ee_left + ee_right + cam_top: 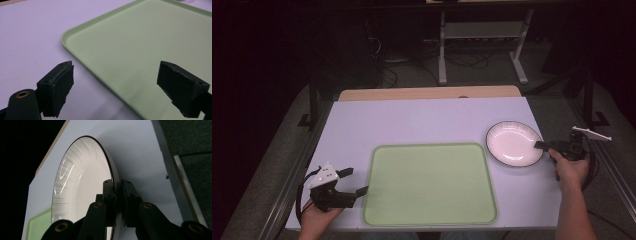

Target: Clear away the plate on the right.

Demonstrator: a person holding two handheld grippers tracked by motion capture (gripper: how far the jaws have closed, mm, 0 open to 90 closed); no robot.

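At the right edge of the worktop (427, 120), the right tongs (543, 145) are clamped on the near-right rim of the white plate (512, 142), which lies flat, face up, just right of the green tray (429, 182); being round, it has no long axis. The left tongs (353, 181) gape wide at the tray's left edge.

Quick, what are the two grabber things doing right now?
Left gripper: open, holding nothing, jaws either side of the green tray's edge.
Right gripper: shut on the rim of the white plate.
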